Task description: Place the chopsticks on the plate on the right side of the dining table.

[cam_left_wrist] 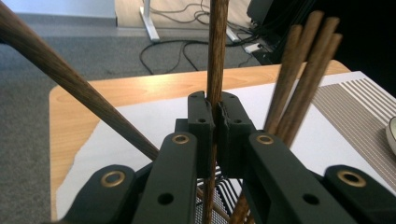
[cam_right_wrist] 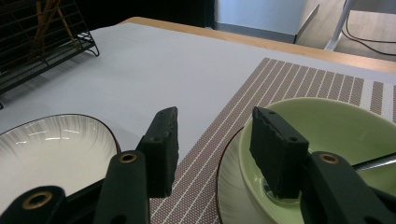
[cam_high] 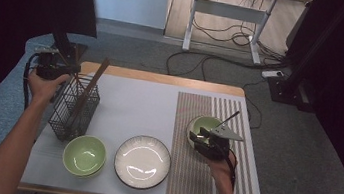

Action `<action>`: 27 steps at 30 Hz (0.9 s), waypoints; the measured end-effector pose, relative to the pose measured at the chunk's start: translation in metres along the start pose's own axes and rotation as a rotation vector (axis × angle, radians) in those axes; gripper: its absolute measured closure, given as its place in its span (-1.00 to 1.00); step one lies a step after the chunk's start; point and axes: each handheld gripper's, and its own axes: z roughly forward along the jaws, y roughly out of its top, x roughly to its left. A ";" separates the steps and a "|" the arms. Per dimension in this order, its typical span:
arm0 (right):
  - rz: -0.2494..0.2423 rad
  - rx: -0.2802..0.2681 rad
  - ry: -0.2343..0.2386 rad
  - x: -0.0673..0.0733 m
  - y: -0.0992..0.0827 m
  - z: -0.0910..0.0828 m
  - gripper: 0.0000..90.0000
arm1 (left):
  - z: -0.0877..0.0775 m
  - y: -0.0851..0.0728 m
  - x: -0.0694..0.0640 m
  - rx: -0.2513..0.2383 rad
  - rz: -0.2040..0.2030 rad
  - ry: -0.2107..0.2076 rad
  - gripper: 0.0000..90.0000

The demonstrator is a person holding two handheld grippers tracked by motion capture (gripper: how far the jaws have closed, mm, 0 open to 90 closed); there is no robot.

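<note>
My left gripper [cam_left_wrist: 217,114] is shut on one upright wooden chopstick [cam_left_wrist: 216,56], pinched between its pads. More chopsticks [cam_left_wrist: 303,70] lean to the right of it and one slants off to the left. In the high view this gripper [cam_high: 73,70] is at the top of the black wire basket [cam_high: 75,109], where the chopsticks [cam_high: 92,84] stand. My right gripper [cam_right_wrist: 217,140] is open astride the near rim of a green bowl [cam_right_wrist: 336,130], one jaw outside and one inside. A metal utensil handle [cam_right_wrist: 376,162] rests in that bowl [cam_high: 206,124].
A second green bowl [cam_high: 84,155] and a white plate [cam_high: 143,161] sit at the front of the white table cover [cam_high: 133,107]. The striped placemat [cam_high: 229,185] lies under the right bowl. The wire basket [cam_right_wrist: 42,42] stands at the left.
</note>
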 end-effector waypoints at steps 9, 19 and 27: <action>-0.005 -0.010 -0.001 0.003 0.002 0.000 0.15 | -0.027 -0.003 -0.005 -0.069 0.020 0.013 0.88; -0.007 -0.013 0.002 0.007 0.003 0.002 0.15 | -0.051 -0.004 -0.010 -0.123 0.054 0.026 0.87; -0.005 -0.017 0.000 0.007 0.003 0.000 0.15 | -0.053 -0.003 -0.011 -0.131 0.048 0.021 0.87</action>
